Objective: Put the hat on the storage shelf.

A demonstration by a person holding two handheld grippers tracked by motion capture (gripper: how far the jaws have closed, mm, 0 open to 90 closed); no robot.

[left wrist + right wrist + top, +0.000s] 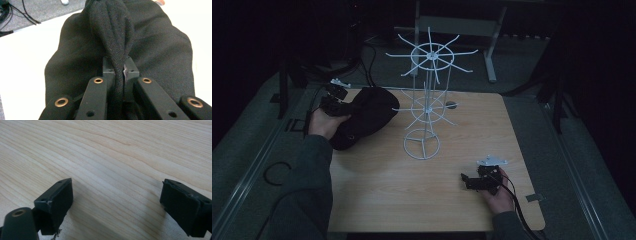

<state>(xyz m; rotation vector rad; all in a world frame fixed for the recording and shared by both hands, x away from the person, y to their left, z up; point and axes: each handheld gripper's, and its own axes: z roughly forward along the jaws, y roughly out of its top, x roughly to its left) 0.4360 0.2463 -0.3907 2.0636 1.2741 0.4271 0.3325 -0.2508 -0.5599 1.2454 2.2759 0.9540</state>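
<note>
A black fabric hat lies at the table's far left, partly lifted at its left edge. My left gripper is shut on a bunched fold of that black hat; the fold runs up between the two jaws in the left gripper view. A white wire rack with two tiers of radiating prongs stands on a ring base at the table's middle. My right gripper rests low over the front right of the table, open, with bare wood between its pads.
The light wooden table has bare room in front of the rack. A small round dark thing sits behind the rack. Cables lie on the grey floor beyond the table, and a metal frame leg stands at the back.
</note>
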